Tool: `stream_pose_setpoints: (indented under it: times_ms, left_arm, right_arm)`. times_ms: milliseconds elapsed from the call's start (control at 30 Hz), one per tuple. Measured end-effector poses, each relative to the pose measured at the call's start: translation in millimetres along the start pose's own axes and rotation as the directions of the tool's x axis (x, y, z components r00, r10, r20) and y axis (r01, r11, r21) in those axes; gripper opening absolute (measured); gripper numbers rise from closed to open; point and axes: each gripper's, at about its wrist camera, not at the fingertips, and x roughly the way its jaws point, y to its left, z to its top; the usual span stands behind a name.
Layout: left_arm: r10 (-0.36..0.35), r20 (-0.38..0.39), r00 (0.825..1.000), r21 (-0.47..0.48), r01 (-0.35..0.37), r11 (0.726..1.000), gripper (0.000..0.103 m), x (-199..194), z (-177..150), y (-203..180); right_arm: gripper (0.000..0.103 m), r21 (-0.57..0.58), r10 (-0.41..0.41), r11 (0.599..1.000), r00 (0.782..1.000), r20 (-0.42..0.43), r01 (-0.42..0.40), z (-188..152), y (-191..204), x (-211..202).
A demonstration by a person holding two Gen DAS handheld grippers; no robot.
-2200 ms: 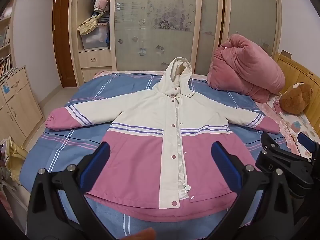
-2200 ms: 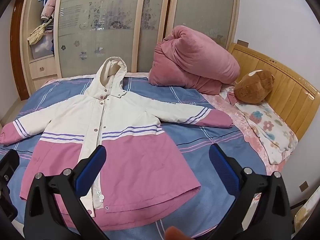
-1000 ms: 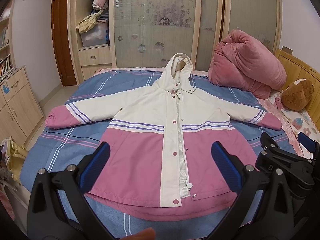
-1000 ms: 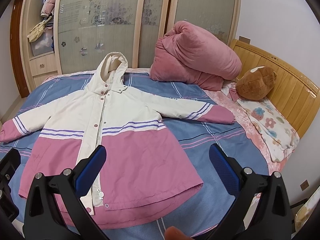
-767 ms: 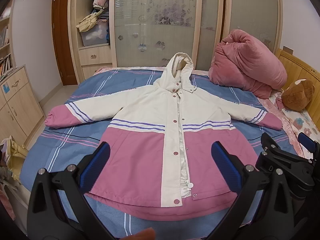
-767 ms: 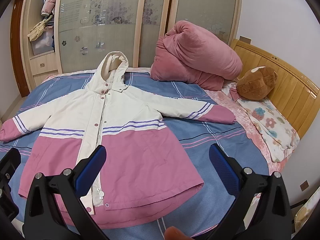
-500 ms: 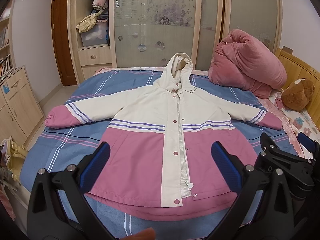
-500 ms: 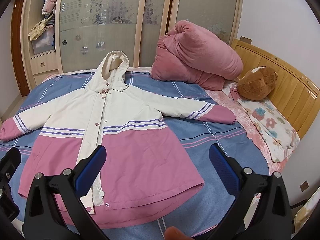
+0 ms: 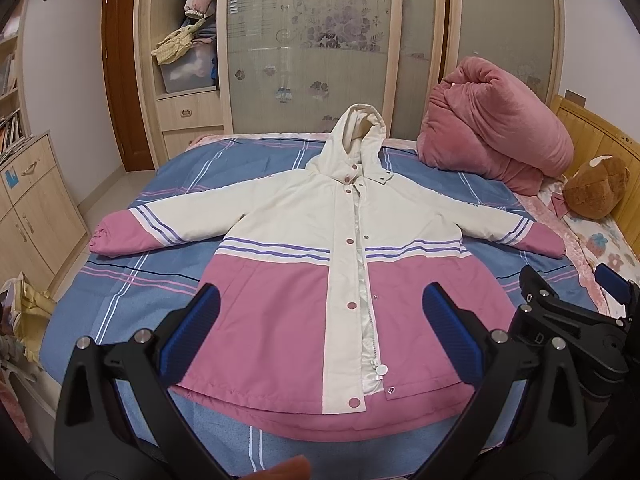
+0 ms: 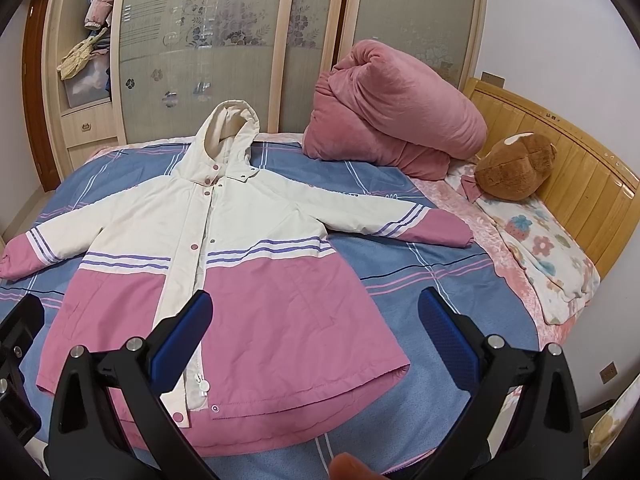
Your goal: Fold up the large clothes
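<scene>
Seemingly untouched, one jacket (image 9: pixel 304 264) lies spread flat on the bed (image 9: pixel 132 280) just ahead of the left hand-held gripper (image 9: pixel 320 320), which gapes wide and holds nothing; its two sleeves reach out to either side. Through the right wrist camera, the right hand-held gripper (image 10: pixel 316 324) is equally wide and empty above the hem. Padded, soft and likely bulky, the jacket should fold best when pinched at a cuff or hem corner.
</scene>
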Motion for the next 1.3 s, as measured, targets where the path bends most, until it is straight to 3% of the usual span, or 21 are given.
stream_pose_setpoints:
  times_ms: [800,1100,1300]
  left_arm:
    - [0.025,0.002,1.000,-0.015,-0.025,1.000,0.101,7,-1,3]
    - [0.010,-0.030,0.999,-0.004,-0.010,1.000,0.101,19,0,1]
    - [-0.061,-0.147,0.987,0.004,0.063,0.998,0.101,56,-4,4]
  right_arm:
    - [0.102,-0.010,0.004,1.000,1.000,-0.025,-0.005,-9,10,10]
    - [0.102,-0.020,0.009,1.000,0.999,-0.044,-0.010,-5,10,17]
    - [0.102,0.059,0.001,0.998,1.000,-0.019,0.000,5,-12,31]
